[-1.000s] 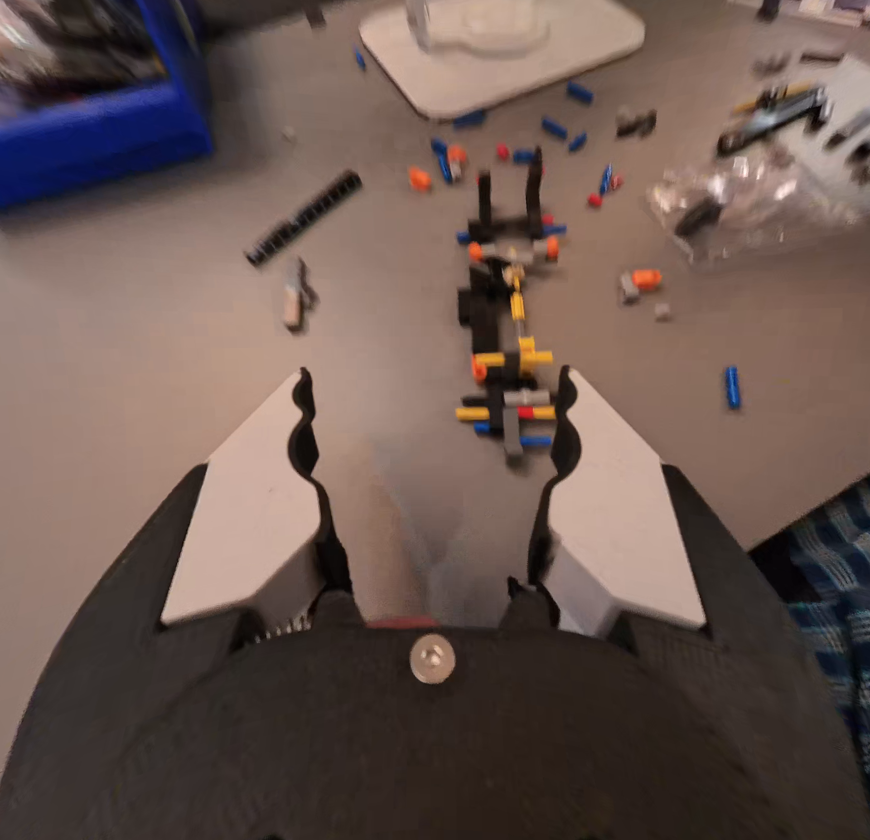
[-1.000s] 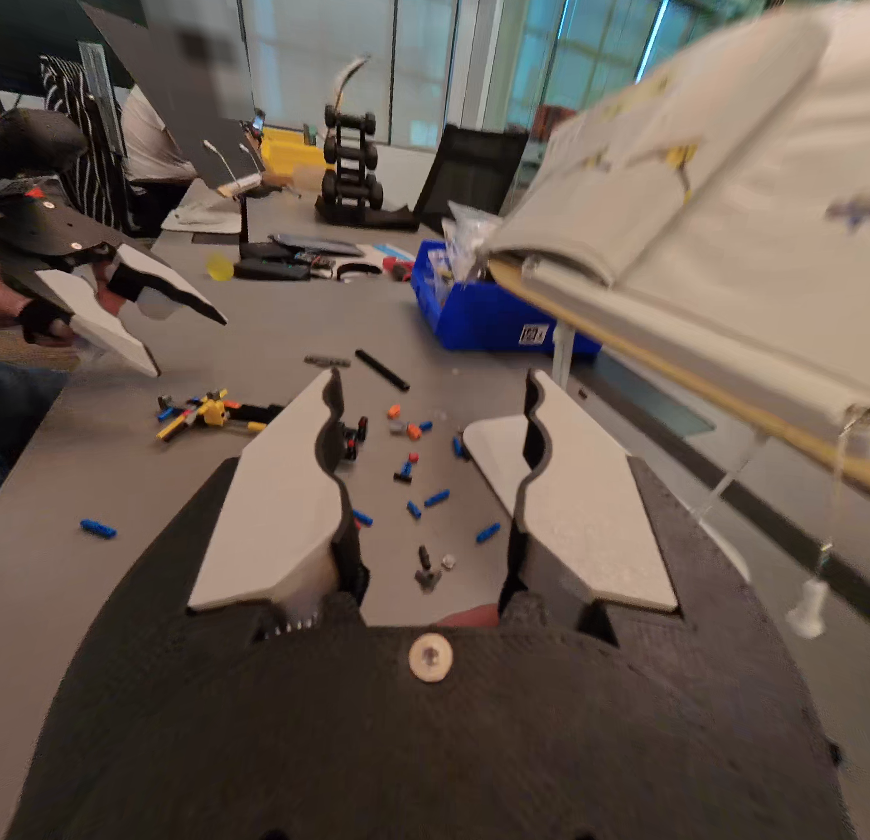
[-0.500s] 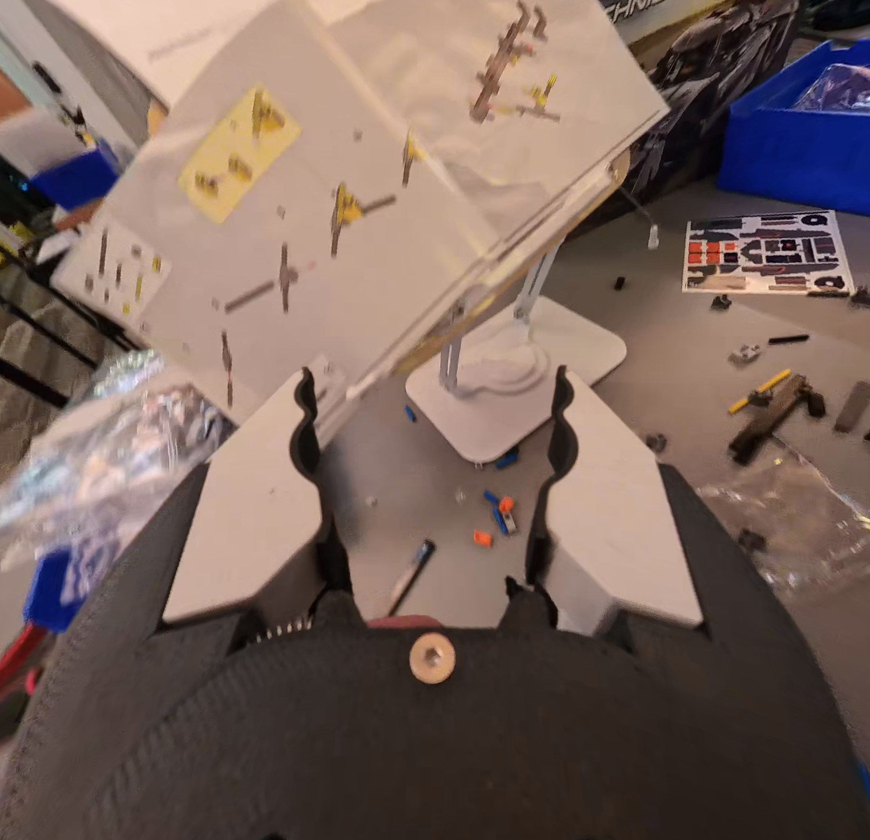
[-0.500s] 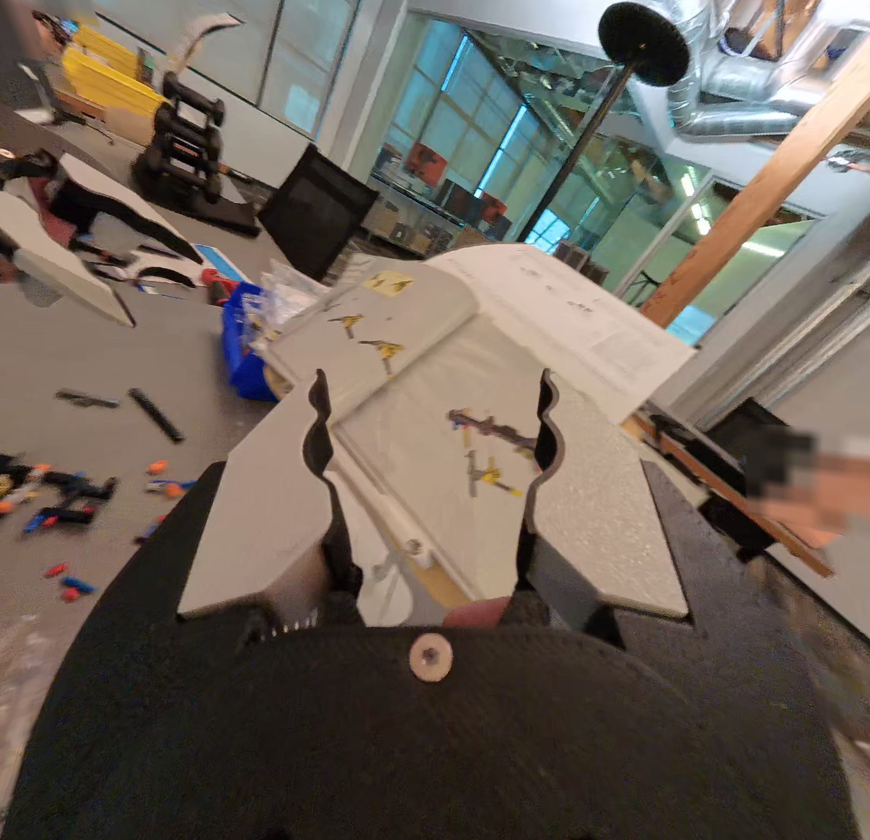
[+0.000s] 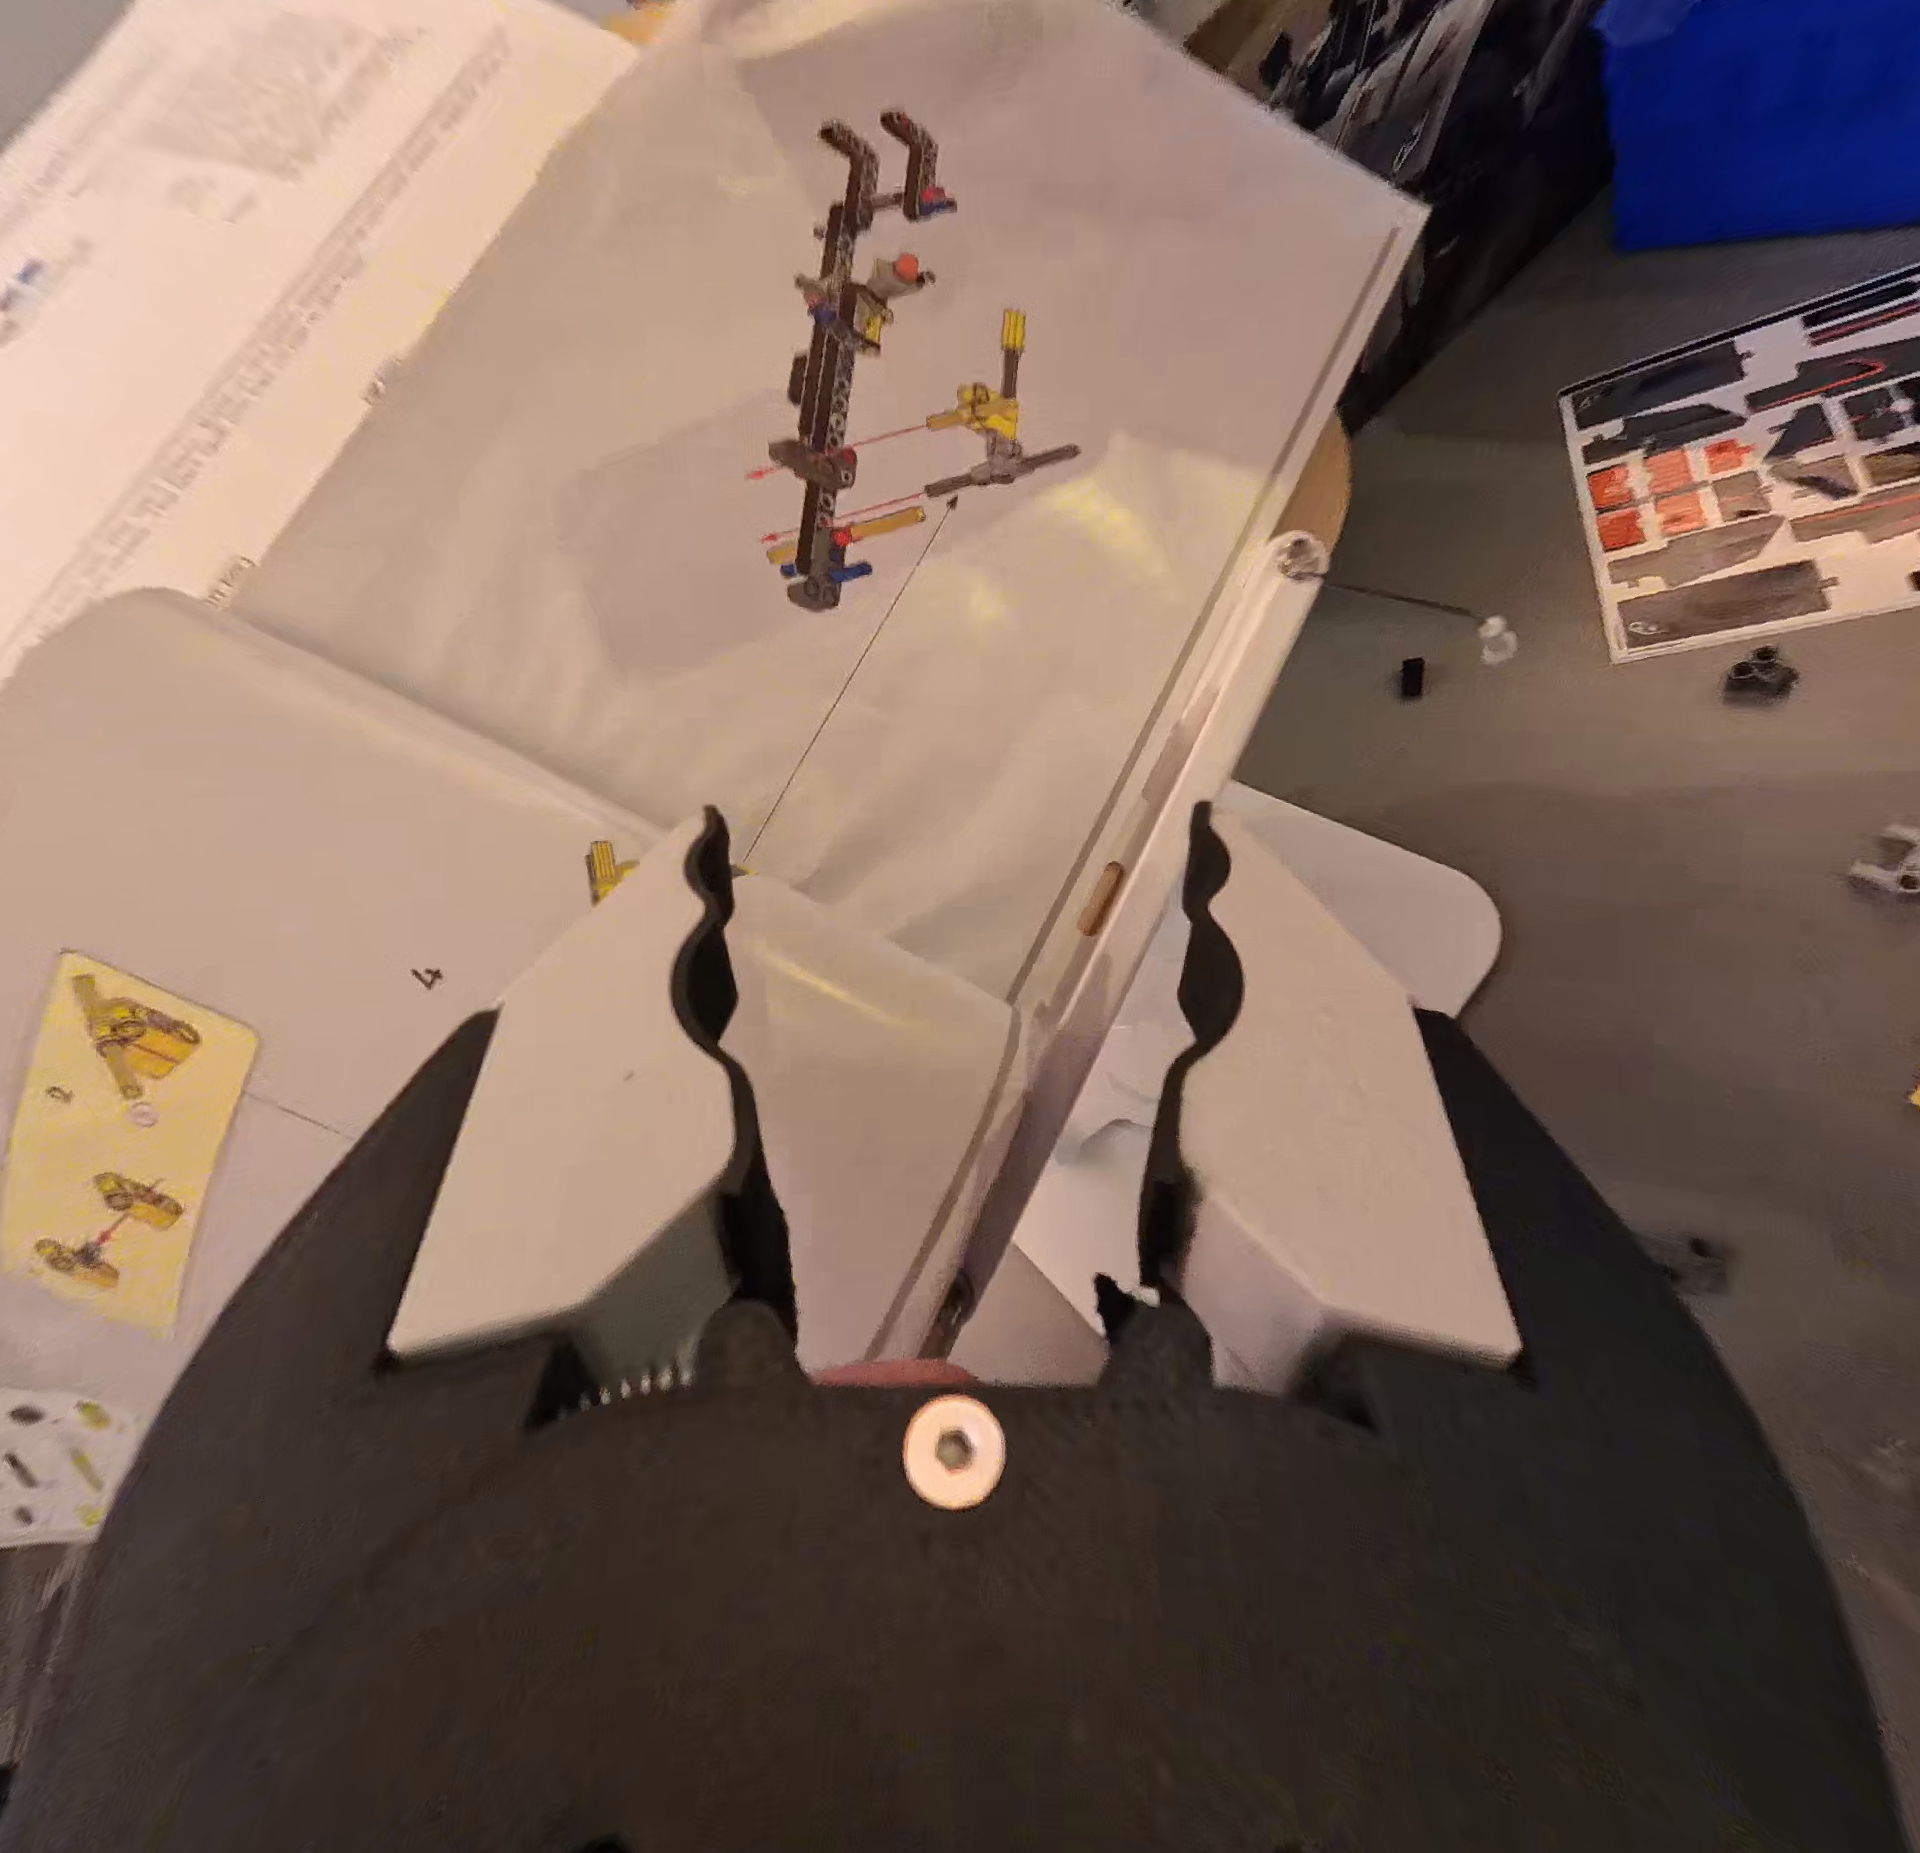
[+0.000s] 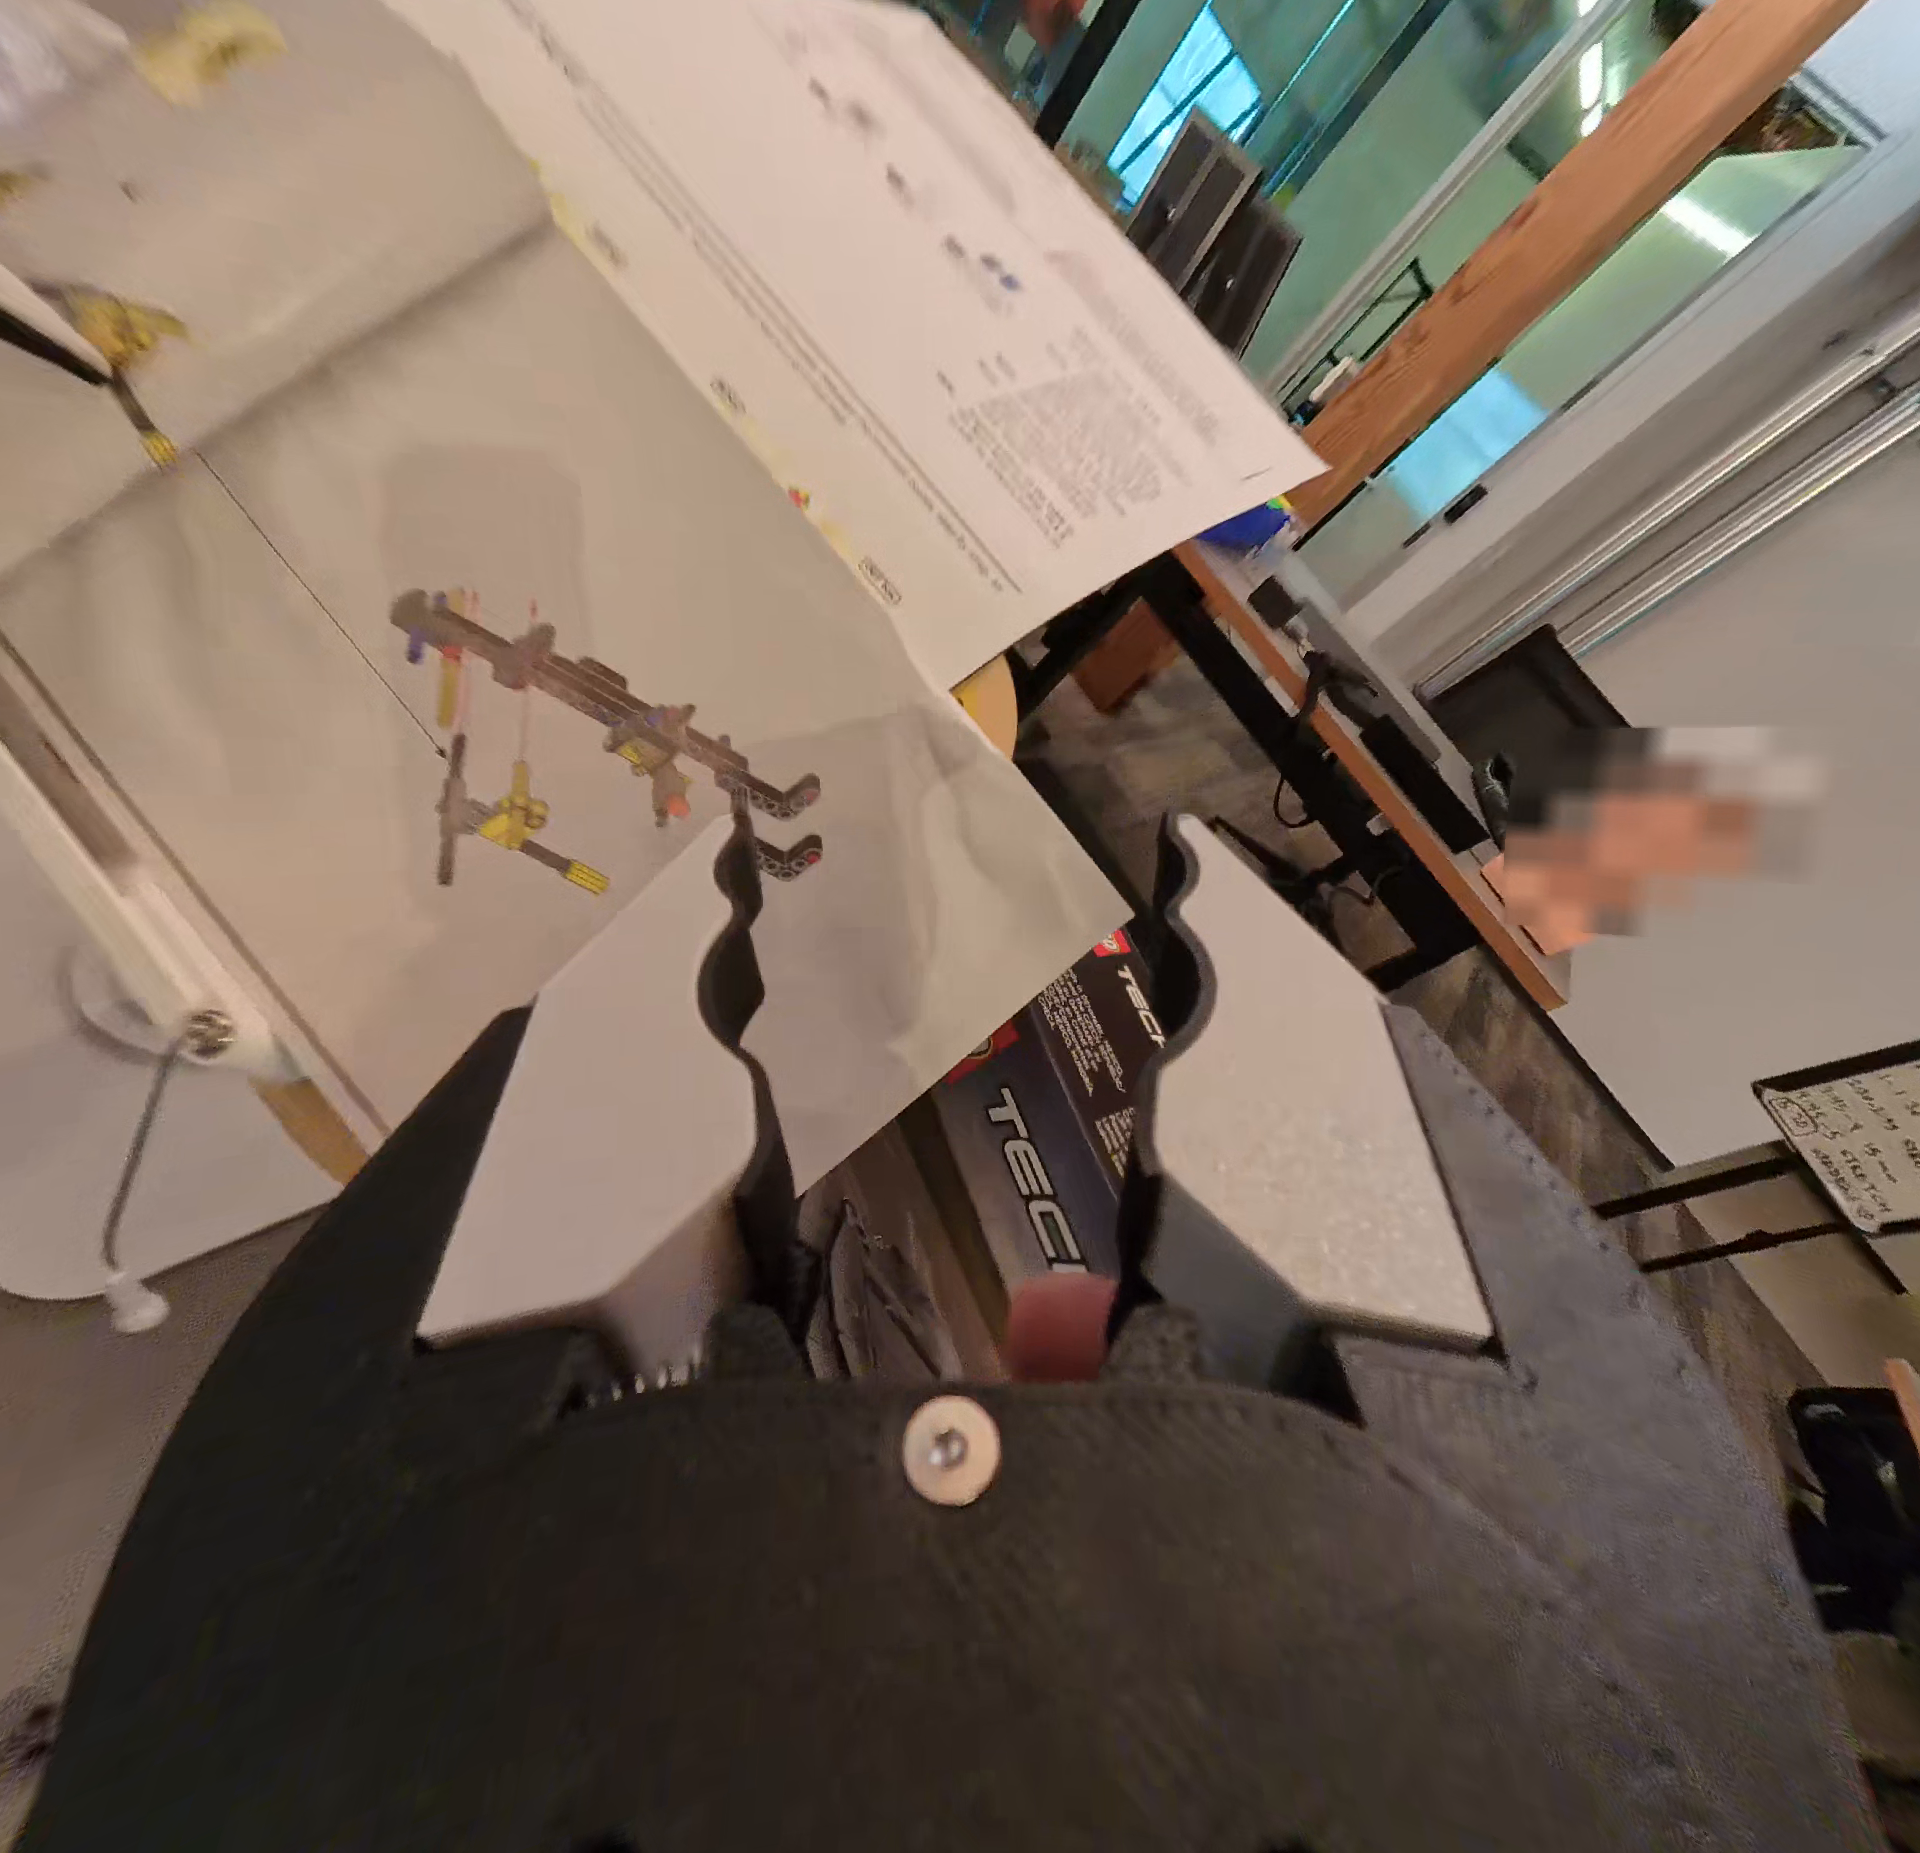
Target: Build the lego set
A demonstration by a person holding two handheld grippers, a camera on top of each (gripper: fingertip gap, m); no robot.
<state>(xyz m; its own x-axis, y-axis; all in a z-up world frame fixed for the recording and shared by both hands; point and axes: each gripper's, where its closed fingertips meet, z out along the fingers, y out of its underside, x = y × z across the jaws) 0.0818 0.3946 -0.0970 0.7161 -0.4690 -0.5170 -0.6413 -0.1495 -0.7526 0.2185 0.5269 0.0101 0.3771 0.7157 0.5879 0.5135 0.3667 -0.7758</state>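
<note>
At twelve o'clock from both grippers stands the open manual (image 5: pixel 935 598) on its stand (image 5: pixel 1382 930), filling most of each wrist view. The left gripper (image 5: pixel 951 847) is spread wide and holds nothing; its jaws frame the lower edge of the page. The right gripper (image 6: pixel 956 837) is likewise spread and empty, with the page's corner and the set's box (image 6: pixel 1049 1128) showing between its jaws.

The step in hand looks to be reading, not building: both cameras face the diagram (image 5: pixel 883 369) of a long dark beam with a yellow and grey piece to be joined to it. The model itself is in neither view. Only a few loose parts (image 5: pixel 1756 676) lie on the table (image 5: pixel 1558 972) at about two o'clock in the left view, near a sticker sheet (image 5: pixel 1766 473), with a blue bin (image 5: pixel 1766 89) at one o'clock beyond.

Next, I judge, the grippers must turn back down to the table, find the yellow and grey piece among the parts, and line it up with the beam as drawn.
</note>
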